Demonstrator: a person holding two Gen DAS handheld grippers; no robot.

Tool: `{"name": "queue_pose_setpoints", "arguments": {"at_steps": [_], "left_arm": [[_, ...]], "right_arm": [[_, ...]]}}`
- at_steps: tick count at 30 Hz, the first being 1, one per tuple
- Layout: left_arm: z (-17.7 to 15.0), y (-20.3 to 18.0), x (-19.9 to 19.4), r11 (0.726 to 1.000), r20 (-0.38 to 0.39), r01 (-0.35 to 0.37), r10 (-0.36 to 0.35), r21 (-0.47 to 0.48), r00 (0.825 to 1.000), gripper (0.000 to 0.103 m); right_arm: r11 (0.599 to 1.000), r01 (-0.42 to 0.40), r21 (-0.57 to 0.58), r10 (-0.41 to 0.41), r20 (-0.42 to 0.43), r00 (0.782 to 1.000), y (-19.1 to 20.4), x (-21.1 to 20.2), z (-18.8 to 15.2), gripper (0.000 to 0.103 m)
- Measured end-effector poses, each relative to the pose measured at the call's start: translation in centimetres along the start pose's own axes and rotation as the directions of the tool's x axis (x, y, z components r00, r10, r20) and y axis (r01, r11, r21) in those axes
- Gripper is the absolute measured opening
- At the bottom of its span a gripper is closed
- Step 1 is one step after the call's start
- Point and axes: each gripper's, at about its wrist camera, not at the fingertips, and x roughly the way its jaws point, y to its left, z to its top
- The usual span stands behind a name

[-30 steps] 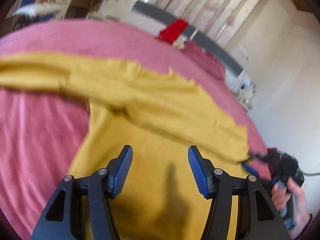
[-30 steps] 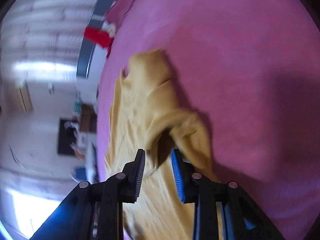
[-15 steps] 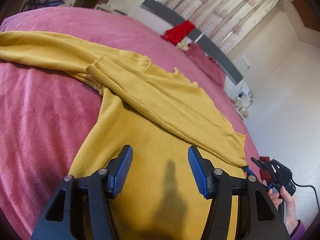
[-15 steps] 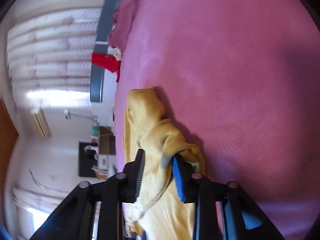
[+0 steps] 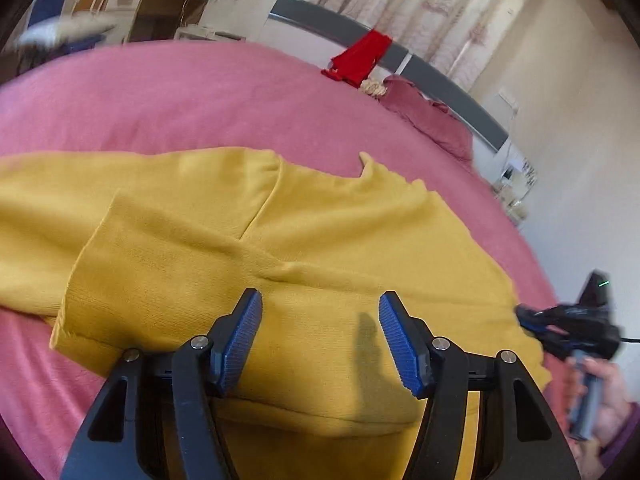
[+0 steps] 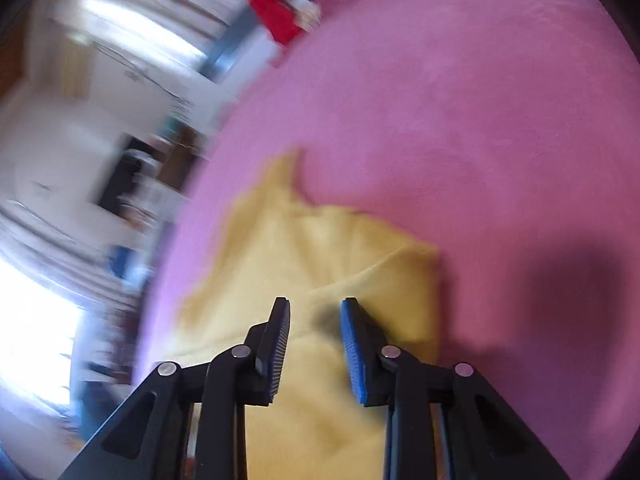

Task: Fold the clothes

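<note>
A yellow sweater (image 5: 320,240) lies spread on the pink bed cover (image 5: 180,92), with one sleeve (image 5: 132,264) folded across its body and the cuff toward the left. My left gripper (image 5: 320,320) hovers open just above the sweater's middle, with nothing between its blue pads. At the sweater's right edge, the right gripper (image 5: 560,328) is held by a hand (image 5: 604,392). The right wrist view is blurred. There the right gripper (image 6: 315,320) stands narrow, with a fold of the yellow sweater (image 6: 320,248) running in between its fingers.
A red garment (image 5: 360,58) hangs on the dark headboard (image 5: 436,76), with a maroon pillow (image 5: 428,120) below it. Desks and clutter stand beyond the bed at far left. Bare pink cover (image 6: 460,100) stretches past the sweater.
My left gripper has come down closer over the sweater and stays open. The right gripper has swung round and brought the sweater's edge down flatter on the bed, its finger gap unchanged.
</note>
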Motion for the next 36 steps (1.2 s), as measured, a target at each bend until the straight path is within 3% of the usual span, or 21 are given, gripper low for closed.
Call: {"name": "queue_pose_setpoints", "arguments": {"at_steps": [2,4,6,9,12,14,20,21,24,29,32,34,36], "left_arm": [[-0.2,0.2,-0.5,1.000,0.025,0.022,-0.022,0.000,0.999,0.063],[-0.2,0.6,-0.7,0.999,0.033,0.042,-0.042,-0.015,0.999,0.063],[-0.1,0.8,-0.8,0.998,0.039,0.061,-0.060,-0.028,0.997,0.063],[0.2,0.8,-1.0,0.997,0.046,0.073,-0.071,-0.036,0.996,0.063],[0.3,0.8,-1.0,0.996,0.050,0.081,-0.078,-0.042,0.996,0.063],[0.3,0.8,-1.0,0.996,0.051,0.080,-0.078,-0.042,0.996,0.063],[0.2,0.7,-1.6,0.997,0.050,0.073,-0.071,-0.038,0.996,0.063],[0.1,0.7,-1.7,0.997,0.050,0.071,-0.069,-0.038,0.996,0.063],[0.1,0.7,-1.6,0.997,0.049,0.070,-0.069,-0.034,0.996,0.063],[0.0,0.8,-1.3,0.996,0.053,0.076,-0.074,-0.039,0.996,0.063],[0.1,0.8,-1.2,0.996,0.053,0.077,-0.075,-0.039,0.996,0.063],[0.1,0.8,-1.1,0.996,0.054,0.078,-0.076,-0.039,0.996,0.063],[0.1,0.9,-1.0,0.996,0.055,0.079,-0.076,-0.038,0.996,0.063]], "right_arm": [[0.998,-0.003,0.058,0.000,0.058,0.998,-2.1,0.7,1.0,0.000],[0.996,0.073,0.044,-0.078,0.130,0.988,-2.0,0.1,1.7,0.004],[0.999,0.025,0.030,-0.029,0.143,0.989,-1.3,-1.3,1.2,0.017],[0.999,0.025,-0.048,-0.018,0.143,0.990,0.7,-4.7,-2.1,0.022],[0.965,0.200,-0.171,-0.175,0.152,0.973,2.3,-7.4,-7.1,0.024],[0.950,0.249,-0.191,-0.224,0.144,0.964,2.0,-8.0,-9.2,0.024],[0.955,0.264,-0.136,-0.248,0.126,0.961,1.6,-6.5,-10.2,0.021],[0.955,0.267,-0.127,-0.252,0.122,0.960,1.5,-6.2,-10.4,0.013],[0.956,0.275,-0.099,-0.263,0.112,0.958,1.3,-5.5,-10.9,0.010],[0.955,0.288,-0.069,-0.280,0.106,0.954,1.2,-4.3,-11.6,0.010],[0.963,0.262,-0.057,-0.256,0.100,0.962,1.5,-4.8,-11.0,0.016],[0.959,0.282,-0.031,-0.273,0.167,0.948,1.3,-7.8,-10.5,0.020],[0.970,0.243,-0.017,-0.229,0.283,0.932,2.6,-9.7,-9.1,0.022]]}}
